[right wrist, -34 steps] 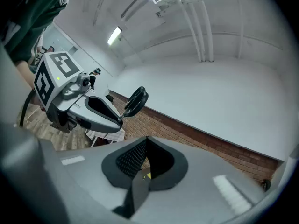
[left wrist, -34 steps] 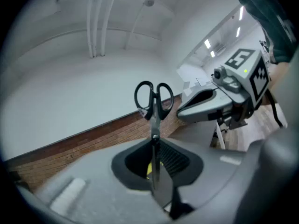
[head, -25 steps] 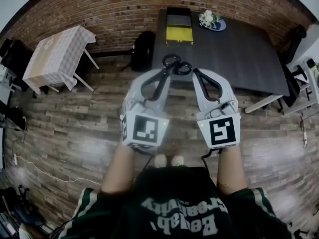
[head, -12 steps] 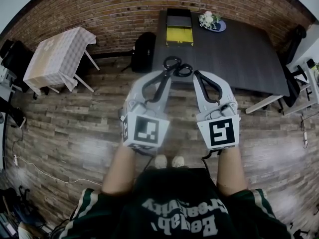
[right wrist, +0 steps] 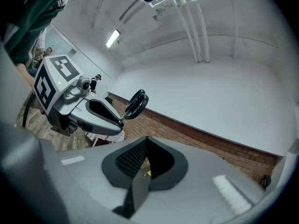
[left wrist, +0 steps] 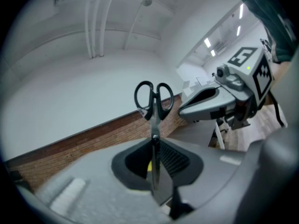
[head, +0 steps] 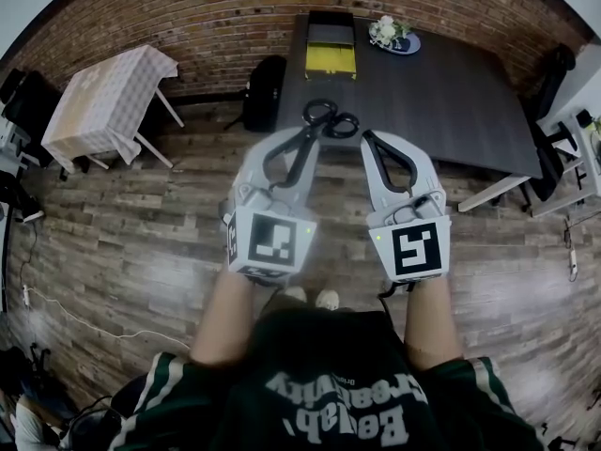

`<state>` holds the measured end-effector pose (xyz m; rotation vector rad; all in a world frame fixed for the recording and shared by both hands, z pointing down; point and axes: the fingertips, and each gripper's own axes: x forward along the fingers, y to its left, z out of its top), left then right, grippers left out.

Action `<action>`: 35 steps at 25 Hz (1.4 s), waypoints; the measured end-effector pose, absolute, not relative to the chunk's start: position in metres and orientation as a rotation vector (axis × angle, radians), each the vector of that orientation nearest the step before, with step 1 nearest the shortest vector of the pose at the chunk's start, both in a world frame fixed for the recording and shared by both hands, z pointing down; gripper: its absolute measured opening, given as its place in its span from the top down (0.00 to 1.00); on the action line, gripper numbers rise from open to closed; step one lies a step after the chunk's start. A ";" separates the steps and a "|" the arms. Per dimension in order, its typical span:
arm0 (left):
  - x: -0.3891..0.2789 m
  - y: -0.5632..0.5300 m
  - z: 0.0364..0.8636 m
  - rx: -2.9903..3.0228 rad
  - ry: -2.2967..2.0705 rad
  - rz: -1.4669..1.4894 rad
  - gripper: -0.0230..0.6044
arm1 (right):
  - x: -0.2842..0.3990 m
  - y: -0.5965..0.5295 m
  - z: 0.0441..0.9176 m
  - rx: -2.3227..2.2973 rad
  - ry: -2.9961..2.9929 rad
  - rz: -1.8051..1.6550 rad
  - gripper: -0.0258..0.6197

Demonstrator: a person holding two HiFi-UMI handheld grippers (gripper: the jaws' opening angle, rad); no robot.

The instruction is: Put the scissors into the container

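Note:
Black scissors (head: 319, 130) are held blades-first, and my left gripper (head: 308, 141) is shut on the blades. The two handle loops stick out past the fingertips. In the left gripper view the scissors (left wrist: 154, 101) stand upright between the pads of my left gripper (left wrist: 154, 146). My right gripper (head: 370, 141) is held beside it, shut with nothing in it, and also shows as my right gripper (right wrist: 145, 143) in its own view. The container (head: 331, 47), a grey box with a yellow inside, sits at the far left end of the dark table (head: 451, 92), beyond both grippers.
A plate with white flowers (head: 394, 34) sits on the table near the container. A black bag (head: 263, 92) leans against the brick wall left of the table. A small cloth-covered table (head: 103, 101) stands at the left. Chairs are at the right edge. The floor is wood planks.
Both grippers and the scissors have shifted slightly up in the view, toward the table. The hold on the scissors is the same.

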<state>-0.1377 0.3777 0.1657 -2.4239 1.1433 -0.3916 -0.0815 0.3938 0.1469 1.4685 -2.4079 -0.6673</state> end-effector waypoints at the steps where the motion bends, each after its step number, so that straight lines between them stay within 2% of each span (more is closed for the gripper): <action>1: -0.135 0.380 0.167 -2.421 1.142 -0.396 0.88 | -0.079 0.396 0.147 1.465 -2.413 -0.673 0.95; 14: -0.118 0.411 0.174 -2.414 1.173 -0.445 0.88 | -0.056 0.429 0.157 1.459 -2.444 -0.662 0.95; 35: -0.116 0.405 0.168 -2.373 1.198 -0.428 0.88 | -0.060 0.429 0.147 1.402 -2.516 -0.731 0.95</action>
